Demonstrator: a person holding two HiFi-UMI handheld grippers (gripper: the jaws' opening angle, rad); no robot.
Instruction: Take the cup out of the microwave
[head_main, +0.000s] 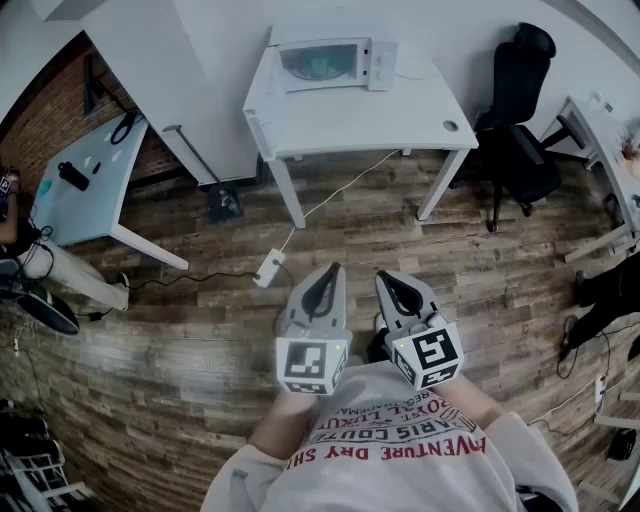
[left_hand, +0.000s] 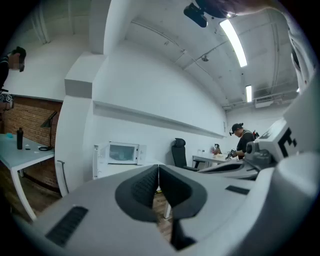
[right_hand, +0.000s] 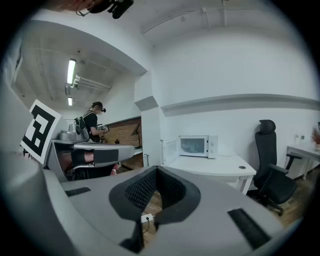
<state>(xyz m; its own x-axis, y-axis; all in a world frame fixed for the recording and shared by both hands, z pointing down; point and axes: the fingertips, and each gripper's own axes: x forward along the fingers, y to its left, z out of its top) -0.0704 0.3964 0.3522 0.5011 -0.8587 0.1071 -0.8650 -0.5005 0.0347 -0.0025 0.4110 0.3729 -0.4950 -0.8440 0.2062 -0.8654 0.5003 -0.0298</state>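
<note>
The white microwave (head_main: 335, 62) stands at the back of a white table (head_main: 350, 120), well ahead of me across the wooden floor. It also shows small in the left gripper view (left_hand: 122, 152) and the right gripper view (right_hand: 197, 146). No cup can be made out behind its window. I cannot tell whether its door is ajar; a pale panel stands at its left side. My left gripper (head_main: 325, 275) and right gripper (head_main: 392, 283) are held side by side close to my body, pointing at the table. The left gripper (left_hand: 158, 167) is shut and empty. The right gripper (right_hand: 156, 170) also has its tips together, holding nothing.
A black office chair (head_main: 520, 110) sits right of the table. A glass-topped desk (head_main: 85, 180) is at the left and another white desk (head_main: 605, 150) at the far right. A cable with a white adapter (head_main: 268, 268) lies on the floor. A person (left_hand: 243, 140) works in the background.
</note>
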